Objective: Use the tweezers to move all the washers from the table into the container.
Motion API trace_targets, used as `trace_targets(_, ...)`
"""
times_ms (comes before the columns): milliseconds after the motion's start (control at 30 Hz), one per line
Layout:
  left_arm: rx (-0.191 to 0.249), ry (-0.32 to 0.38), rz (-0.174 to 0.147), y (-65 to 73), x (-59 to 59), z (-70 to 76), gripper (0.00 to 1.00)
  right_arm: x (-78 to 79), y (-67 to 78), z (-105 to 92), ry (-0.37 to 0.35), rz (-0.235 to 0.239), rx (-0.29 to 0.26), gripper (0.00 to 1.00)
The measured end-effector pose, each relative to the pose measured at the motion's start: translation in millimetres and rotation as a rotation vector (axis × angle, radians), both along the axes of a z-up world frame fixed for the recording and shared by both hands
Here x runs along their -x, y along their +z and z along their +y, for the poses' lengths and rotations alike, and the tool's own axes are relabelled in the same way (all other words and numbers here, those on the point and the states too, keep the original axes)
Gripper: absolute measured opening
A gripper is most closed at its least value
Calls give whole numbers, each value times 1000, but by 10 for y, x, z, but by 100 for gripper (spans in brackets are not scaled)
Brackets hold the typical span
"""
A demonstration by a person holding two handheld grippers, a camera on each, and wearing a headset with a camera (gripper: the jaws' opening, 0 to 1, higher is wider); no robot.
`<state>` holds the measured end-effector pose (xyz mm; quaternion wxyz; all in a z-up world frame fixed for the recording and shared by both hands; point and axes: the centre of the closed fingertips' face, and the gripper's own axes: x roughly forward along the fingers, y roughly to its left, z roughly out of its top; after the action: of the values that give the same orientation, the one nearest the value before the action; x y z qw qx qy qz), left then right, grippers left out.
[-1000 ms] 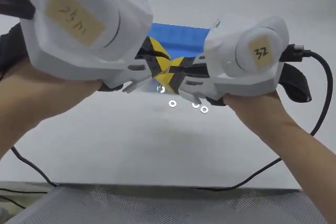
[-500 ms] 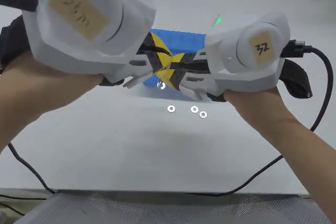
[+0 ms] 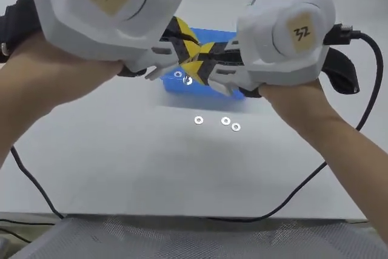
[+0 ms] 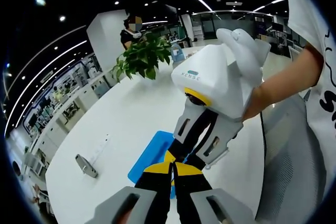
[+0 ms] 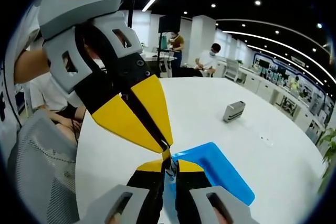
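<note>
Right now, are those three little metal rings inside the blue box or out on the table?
Out: three washers lie on the table, in front of the blue container.

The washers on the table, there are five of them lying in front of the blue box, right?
Not quite. There are three washers, not five, lying on the table in front of the blue box. The head view shows them in a short row just in front of the box.

White table (image 3: 121, 162) — washers (image 3: 225, 121), blue container (image 3: 200, 91)
</note>
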<state>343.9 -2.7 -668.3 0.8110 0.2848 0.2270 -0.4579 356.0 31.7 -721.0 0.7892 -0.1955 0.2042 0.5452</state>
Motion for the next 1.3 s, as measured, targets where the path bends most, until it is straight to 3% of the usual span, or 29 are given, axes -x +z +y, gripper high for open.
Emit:
trace_targets(333, -6, 11, 0, -61, -150, -6, 0, -157, -69, -2, -6, -5, 3, 3)
trace_targets(600, -15, 20, 15, -224, -255, -23, 0, -250, -225, -38, -28, 18, 9, 3)
trace_targets(867, -61, 23, 16, -364, -279, 14, 0, -319, -401, 1, -29, 31, 21, 3)
trace_targets(1300, -72, 19, 42, -492, -356, 19, 0, -350, -522, -2, -39, 49, 35, 3)
